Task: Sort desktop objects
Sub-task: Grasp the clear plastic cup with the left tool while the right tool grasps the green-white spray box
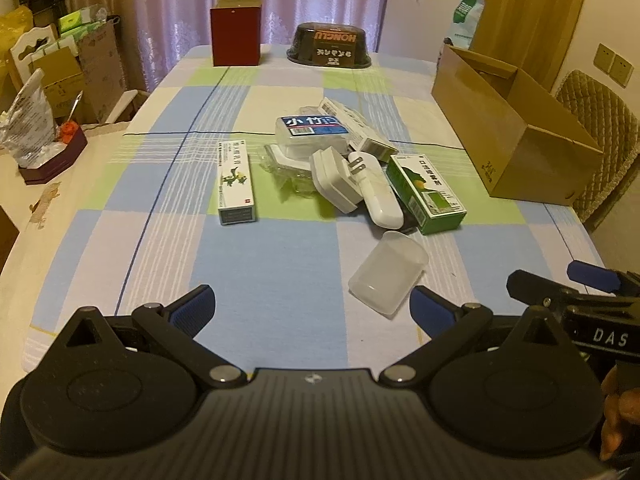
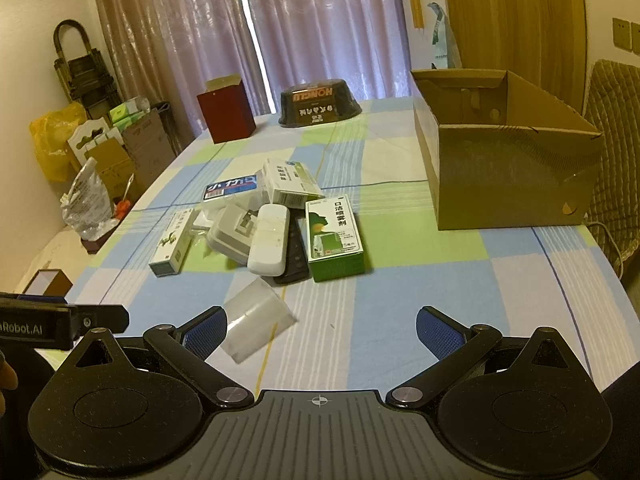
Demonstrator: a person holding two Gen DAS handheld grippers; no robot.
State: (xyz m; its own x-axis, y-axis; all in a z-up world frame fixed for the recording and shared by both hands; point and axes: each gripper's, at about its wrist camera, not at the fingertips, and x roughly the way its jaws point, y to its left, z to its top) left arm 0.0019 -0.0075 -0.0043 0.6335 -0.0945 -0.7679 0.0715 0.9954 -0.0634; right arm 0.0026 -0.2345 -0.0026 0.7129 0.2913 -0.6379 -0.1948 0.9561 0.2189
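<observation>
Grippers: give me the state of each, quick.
Left gripper: open, holding nothing, above the tablecloth.
Right gripper: open, holding nothing; the clear plastic cup lies by its left finger.

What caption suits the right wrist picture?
Open right gripper faces a tipped plastic cup, cluttered boxes and a cardboard box.

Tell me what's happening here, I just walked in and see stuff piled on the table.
A person holds two grippers, both open and empty, above the checked tablecloth. A clear plastic cup lies on its side nearest them. Behind it sits a pile of small boxes, including a green carton. The open cardboard box waits to the right. Nothing is picked up yet.
</observation>
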